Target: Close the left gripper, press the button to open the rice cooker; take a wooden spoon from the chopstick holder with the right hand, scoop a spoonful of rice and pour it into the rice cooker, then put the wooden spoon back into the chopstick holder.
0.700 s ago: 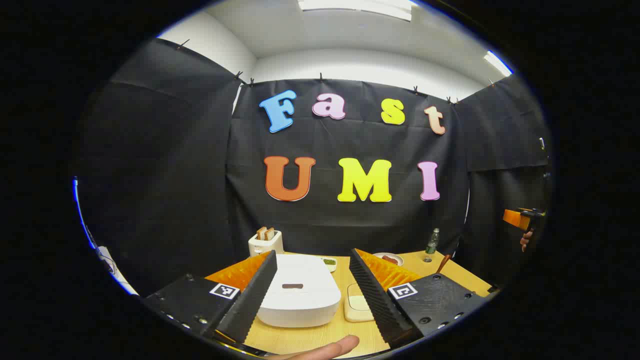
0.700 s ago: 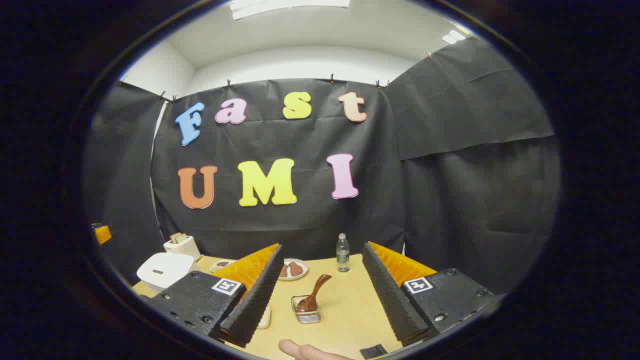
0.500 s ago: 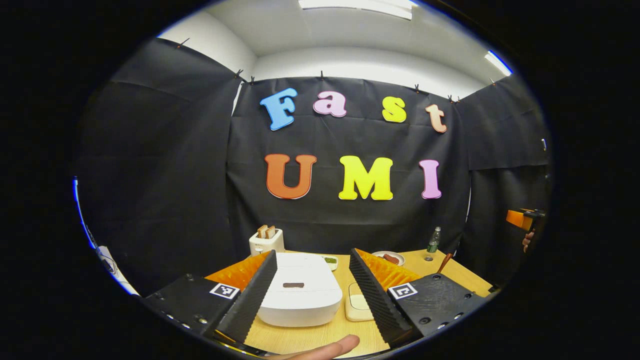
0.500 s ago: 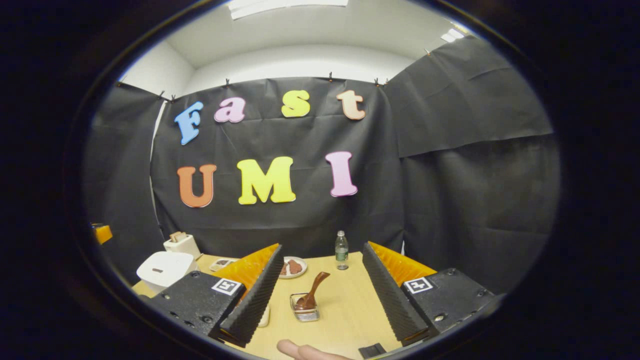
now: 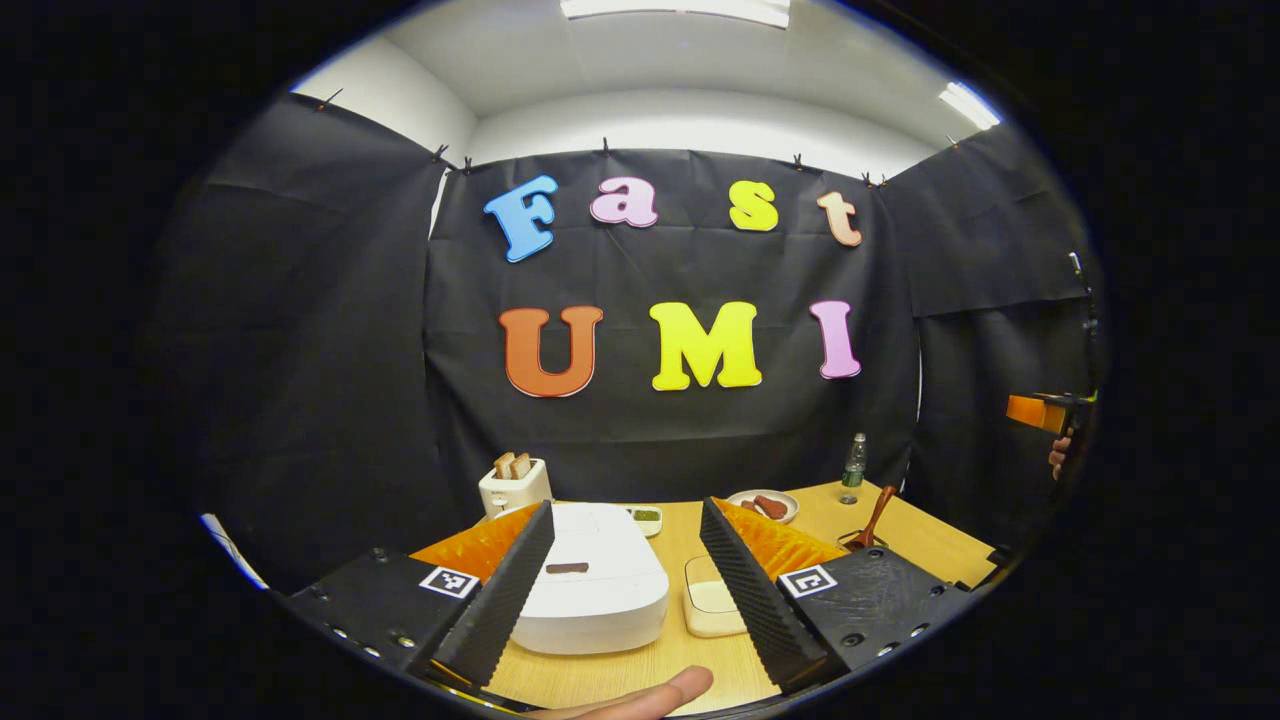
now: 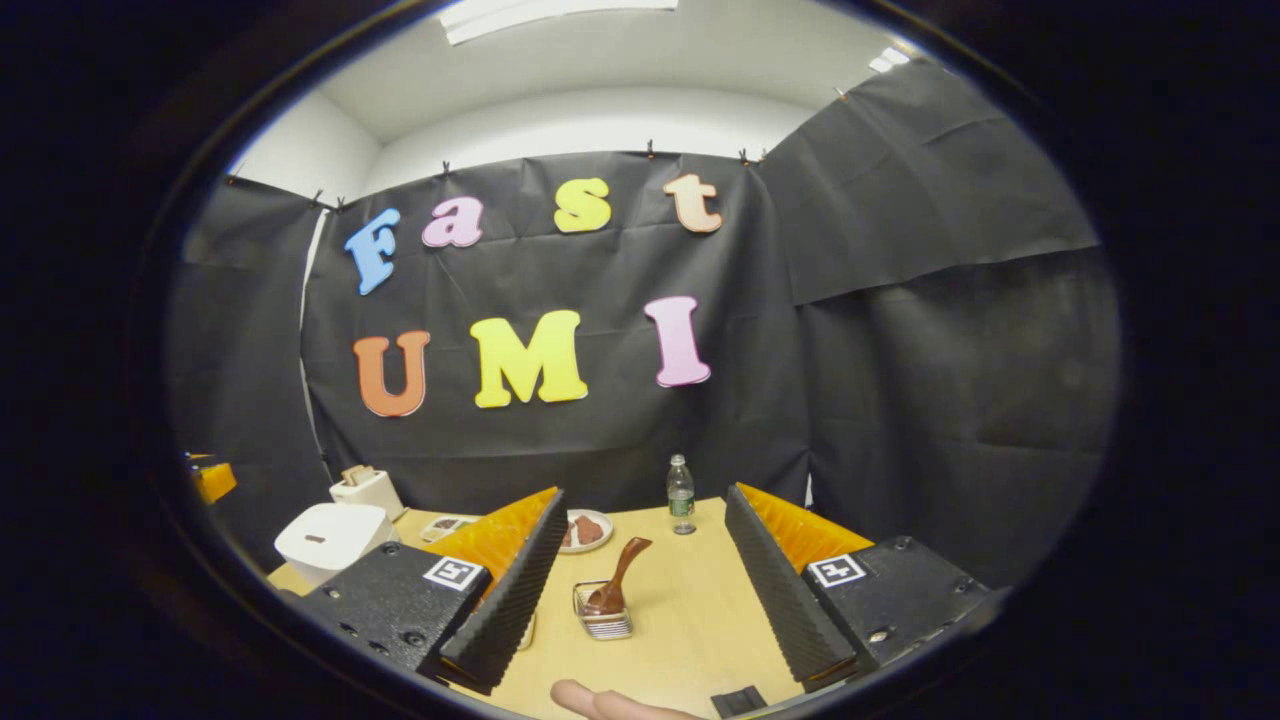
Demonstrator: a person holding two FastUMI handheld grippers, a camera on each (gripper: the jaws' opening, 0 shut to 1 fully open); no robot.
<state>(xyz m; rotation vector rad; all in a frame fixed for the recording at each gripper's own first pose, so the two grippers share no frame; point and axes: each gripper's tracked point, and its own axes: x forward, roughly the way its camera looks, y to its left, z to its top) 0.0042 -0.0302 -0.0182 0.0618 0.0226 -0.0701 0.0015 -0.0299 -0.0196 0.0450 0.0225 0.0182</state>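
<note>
A white rice cooker [image 5: 590, 590] with its lid down sits on the wooden table [image 5: 640, 670], its dark button [image 5: 567, 568] on top. My left gripper [image 5: 625, 590] hovers open in front of it, above the table. Beside the cooker is a cream container of rice [image 5: 712, 605]. A brown wooden spoon [image 6: 618, 575] leans in a small wire chopstick holder [image 6: 603, 622]. My right gripper [image 6: 640, 590] is open, with the holder ahead between its fingers and still apart from it. In the right gripper view the cooker [image 6: 330, 535] stands at the far left.
A white toaster with bread [image 5: 513, 485] stands behind the cooker. A plate of food [image 5: 762, 505], a small green dish [image 5: 645, 517] and a plastic bottle [image 6: 681, 496] sit near the back wall. A person's fingertip [image 5: 650, 695] shows at the bottom edge.
Both views have shifted slightly: the left gripper has drifted right, so the cooker sits further left. The right gripper has tipped a little, showing more table. Both stay open.
</note>
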